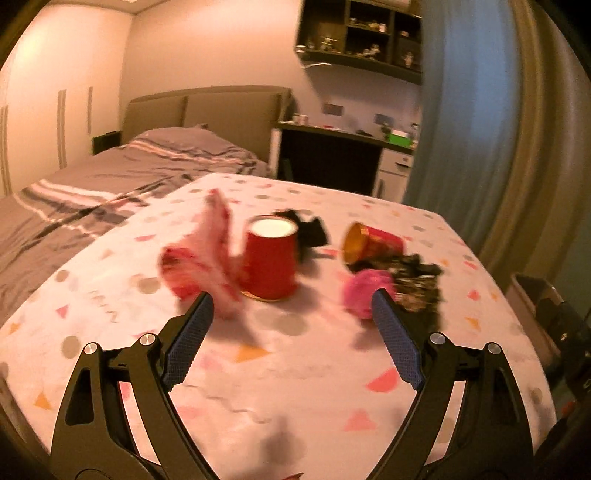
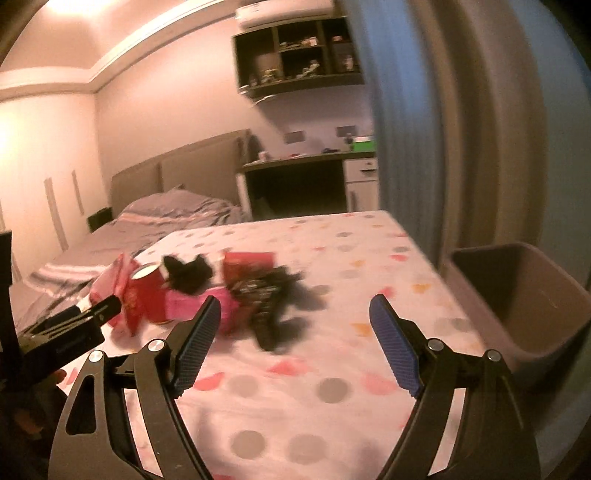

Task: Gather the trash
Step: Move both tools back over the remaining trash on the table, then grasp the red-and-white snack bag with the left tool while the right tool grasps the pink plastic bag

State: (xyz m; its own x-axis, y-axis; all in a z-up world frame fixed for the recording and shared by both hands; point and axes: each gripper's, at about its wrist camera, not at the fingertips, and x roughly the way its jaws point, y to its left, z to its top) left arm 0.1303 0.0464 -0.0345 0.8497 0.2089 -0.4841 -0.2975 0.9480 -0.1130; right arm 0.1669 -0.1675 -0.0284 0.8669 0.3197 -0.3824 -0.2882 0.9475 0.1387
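Left gripper (image 1: 291, 302) and right gripper (image 2: 295, 306) apparently both hold jaws spread wide.

Home bedroom. Bed (image 1: 122, 173) with grey striped bedding and padded headboard (image 1: 207, 110), built-in desk (image 1: 340, 140) with clutter, wall shelf unit (image 1: 362, 33) above it, blue curtain (image 1: 454, 110), air conditioner (image 2: 284, 13) near ceiling. Table with dotted cloth (image 1: 295, 369) up front, plastic bin (image 2: 517, 306) beside it.
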